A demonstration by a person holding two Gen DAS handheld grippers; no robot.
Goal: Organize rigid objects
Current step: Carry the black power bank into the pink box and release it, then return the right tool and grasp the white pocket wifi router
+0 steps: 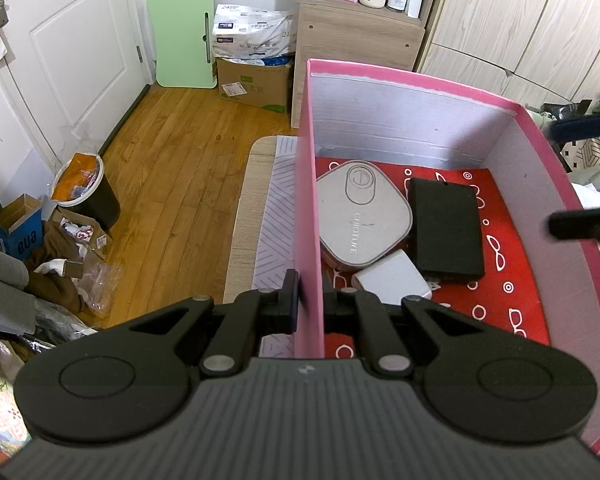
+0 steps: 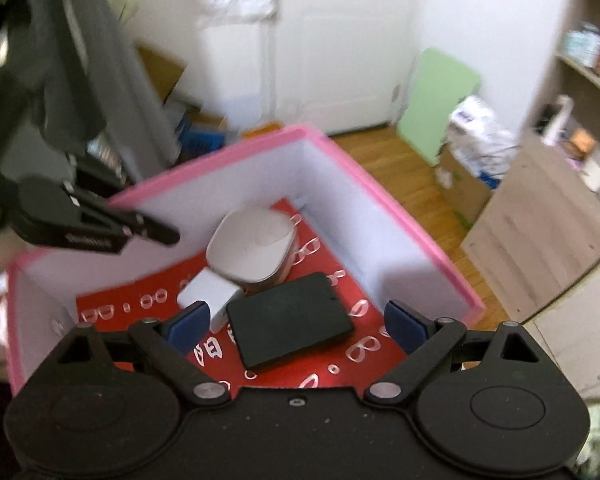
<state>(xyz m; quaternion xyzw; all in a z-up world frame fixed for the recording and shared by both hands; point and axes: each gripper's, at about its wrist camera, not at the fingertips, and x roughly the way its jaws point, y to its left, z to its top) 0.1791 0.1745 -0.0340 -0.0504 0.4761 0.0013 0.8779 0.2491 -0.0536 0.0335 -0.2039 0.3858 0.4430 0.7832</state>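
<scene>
We see a pink box (image 1: 310,184) with pale inner walls and a red patterned floor, standing on a light table (image 1: 240,232) with a striped mat (image 1: 274,220) beside it. Our left gripper (image 1: 310,300) is pinched tight on the box's near wall. Our right gripper (image 2: 296,326) hangs over the box with its blue pads (image 2: 190,326) spread wide and nothing between them. Inside lie a rounded grey case (image 1: 362,216), a black flat block (image 1: 446,228) just beside it and a small white block (image 1: 392,280) touching the case. Around us: wooden floor (image 1: 172,152), a white door (image 1: 68,52), a green board (image 1: 182,36) leaning on the wall, a cardboard carton (image 1: 256,84), a full bin (image 1: 86,190) and a wooden shelf unit (image 1: 356,32).
</scene>
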